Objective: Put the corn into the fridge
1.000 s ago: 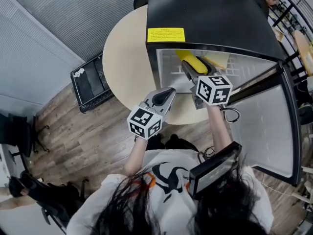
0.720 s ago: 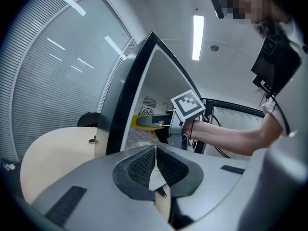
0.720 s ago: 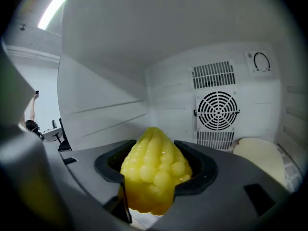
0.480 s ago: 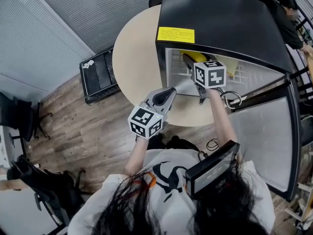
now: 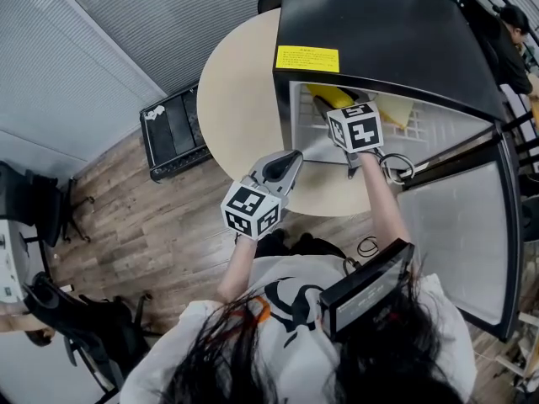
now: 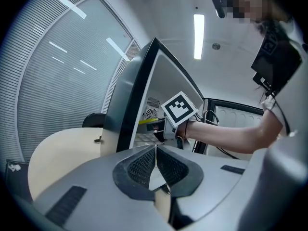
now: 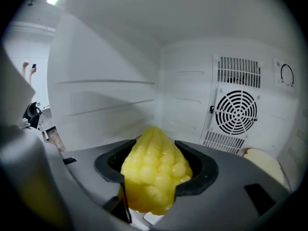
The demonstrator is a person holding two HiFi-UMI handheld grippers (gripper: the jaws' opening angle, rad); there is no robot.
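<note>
A yellow corn cob sits between the jaws of my right gripper, which is shut on it. That gripper reaches into the open black fridge, with the corn over the wire shelf. The white inner walls and a round fan grille lie ahead of the corn. My left gripper hangs shut and empty over the round table's near edge, left of the fridge. In the left gripper view its jaws meet, and the right gripper's marker cube shows at the fridge opening.
The fridge door stands swung open to the right. A pale cream item lies on the shelf to the right of the corn. A black crate rests on the wooden floor left of the table. Another person is at the far right.
My right gripper has pushed a little deeper into the fridge with the corn and rolled at the wrist. The left gripper has stayed where it was.
</note>
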